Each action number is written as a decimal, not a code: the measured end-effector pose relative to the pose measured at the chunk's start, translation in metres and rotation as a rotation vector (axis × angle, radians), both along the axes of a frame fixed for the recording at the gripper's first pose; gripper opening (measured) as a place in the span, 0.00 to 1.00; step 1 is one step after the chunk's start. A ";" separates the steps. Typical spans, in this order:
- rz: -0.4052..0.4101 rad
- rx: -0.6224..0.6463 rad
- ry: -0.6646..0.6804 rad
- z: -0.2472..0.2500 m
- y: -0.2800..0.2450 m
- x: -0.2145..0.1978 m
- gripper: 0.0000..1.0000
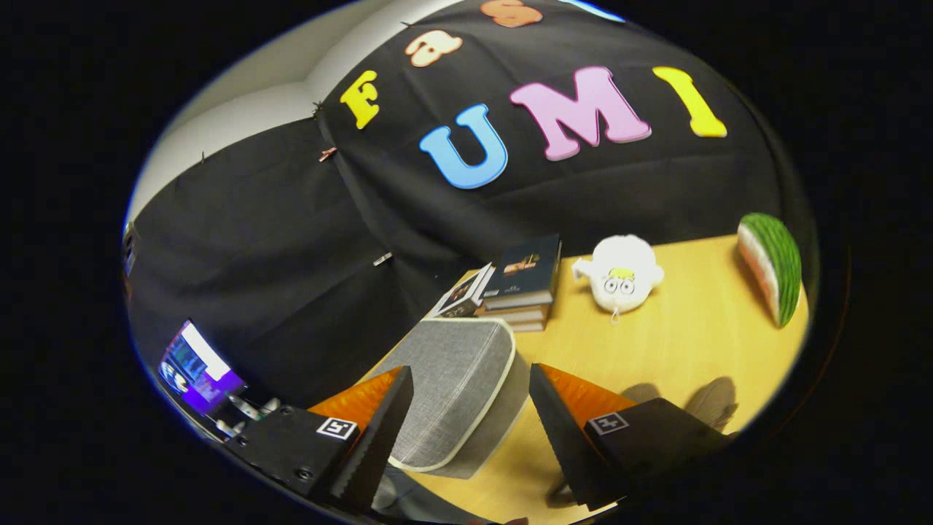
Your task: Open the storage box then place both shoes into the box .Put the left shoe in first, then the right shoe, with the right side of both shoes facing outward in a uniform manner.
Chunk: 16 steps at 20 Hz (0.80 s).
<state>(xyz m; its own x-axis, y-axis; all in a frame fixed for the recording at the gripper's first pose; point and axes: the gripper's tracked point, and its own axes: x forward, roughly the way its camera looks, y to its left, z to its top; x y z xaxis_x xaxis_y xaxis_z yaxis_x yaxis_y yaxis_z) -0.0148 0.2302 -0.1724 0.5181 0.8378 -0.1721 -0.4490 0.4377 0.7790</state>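
A grey fabric storage box [455,383] with a pale trimmed lid lies shut on the wooden table [678,343], near its left edge. My gripper [470,408] hovers above it, tilted, with its fingers wide apart on either side of the box's near end. Nothing is held between the fingers. Neither finger touches the lid as far as I can tell. A dark rounded shape [711,401] with its shadow lies on the table just beyond the right finger; I cannot tell what it is.
Beyond the box stands a stack of books [521,284]. A white plush toy [619,273] sits further right, and a watermelon-slice toy [773,266] lies at the table's far right. A lit screen [197,368] glows off the table, lower left.
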 end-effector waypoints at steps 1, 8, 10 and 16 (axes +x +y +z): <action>0.034 0.026 0.036 -0.010 0.011 -0.007 0.98; 0.218 0.200 0.292 -0.060 0.056 -0.036 0.99; 0.235 0.273 0.388 -0.065 0.066 -0.039 0.98; 0.267 0.465 0.615 -0.056 0.083 -0.051 0.94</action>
<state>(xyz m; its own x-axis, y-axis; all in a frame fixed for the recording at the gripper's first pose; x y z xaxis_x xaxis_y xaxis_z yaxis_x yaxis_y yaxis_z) -0.0654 0.3133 -0.2279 0.2173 0.9755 0.0347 0.0750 -0.0522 0.9958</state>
